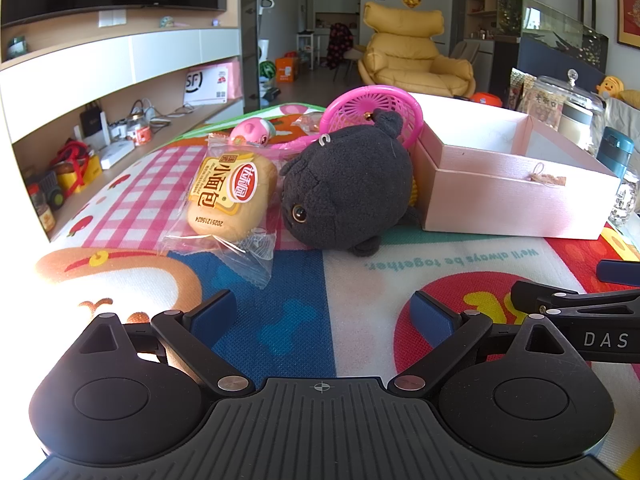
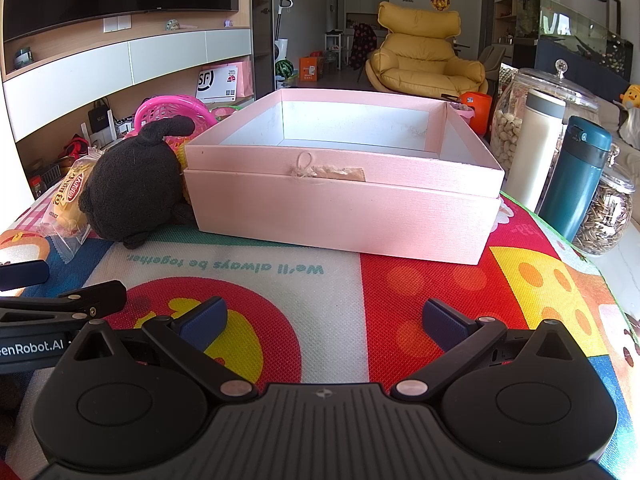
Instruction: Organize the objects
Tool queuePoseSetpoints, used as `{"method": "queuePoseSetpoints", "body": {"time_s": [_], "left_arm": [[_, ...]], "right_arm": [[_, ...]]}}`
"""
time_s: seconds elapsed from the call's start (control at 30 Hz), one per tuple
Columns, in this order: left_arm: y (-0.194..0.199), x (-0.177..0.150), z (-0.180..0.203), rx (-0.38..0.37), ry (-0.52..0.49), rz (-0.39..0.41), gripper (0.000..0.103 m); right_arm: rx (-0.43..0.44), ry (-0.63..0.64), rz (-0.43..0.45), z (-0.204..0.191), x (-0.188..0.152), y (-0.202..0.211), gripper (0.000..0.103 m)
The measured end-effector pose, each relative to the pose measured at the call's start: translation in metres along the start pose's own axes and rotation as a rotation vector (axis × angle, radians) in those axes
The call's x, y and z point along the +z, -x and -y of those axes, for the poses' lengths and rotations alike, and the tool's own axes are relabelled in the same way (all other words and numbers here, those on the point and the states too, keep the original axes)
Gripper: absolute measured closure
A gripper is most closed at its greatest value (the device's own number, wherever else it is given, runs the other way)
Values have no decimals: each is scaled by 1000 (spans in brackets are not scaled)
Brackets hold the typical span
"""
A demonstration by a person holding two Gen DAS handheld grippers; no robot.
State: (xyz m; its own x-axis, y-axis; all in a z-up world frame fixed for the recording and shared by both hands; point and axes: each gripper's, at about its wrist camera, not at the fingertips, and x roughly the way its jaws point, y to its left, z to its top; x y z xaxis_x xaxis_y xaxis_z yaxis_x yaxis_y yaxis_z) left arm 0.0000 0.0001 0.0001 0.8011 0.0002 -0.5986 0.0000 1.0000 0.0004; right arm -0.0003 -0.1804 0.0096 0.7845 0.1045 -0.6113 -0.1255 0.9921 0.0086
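An open pink box (image 1: 516, 204) (image 2: 340, 204) stands on the colourful mat; its inside looks empty. A black plush toy (image 1: 348, 184) (image 2: 128, 188) lies against the box's left side. A wrapped bread bun (image 1: 232, 196) (image 2: 70, 200) lies left of the plush. A pink basket (image 1: 372, 114) (image 2: 172, 110) and a small pink toy (image 1: 252, 130) sit behind them. My left gripper (image 1: 324, 312) is open and empty, low over the mat in front of the plush. My right gripper (image 2: 324, 318) is open and empty in front of the box.
A glass jar of nuts (image 2: 516, 120), a white flask (image 2: 536, 152), a teal flask (image 2: 576, 176) and a jar of seeds (image 2: 604, 216) stand right of the box. The mat's right edge (image 2: 592, 264) runs close by. Shelves lie to the left.
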Motion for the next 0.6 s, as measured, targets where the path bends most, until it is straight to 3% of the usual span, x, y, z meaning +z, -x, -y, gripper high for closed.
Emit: {"method": "queuePoseSetpoints", "body": {"time_s": [0.6], "left_arm": [[0,0,0,4,-4,0,5]], "right_arm": [[-1,2,0,-1,0,1,0]]}}
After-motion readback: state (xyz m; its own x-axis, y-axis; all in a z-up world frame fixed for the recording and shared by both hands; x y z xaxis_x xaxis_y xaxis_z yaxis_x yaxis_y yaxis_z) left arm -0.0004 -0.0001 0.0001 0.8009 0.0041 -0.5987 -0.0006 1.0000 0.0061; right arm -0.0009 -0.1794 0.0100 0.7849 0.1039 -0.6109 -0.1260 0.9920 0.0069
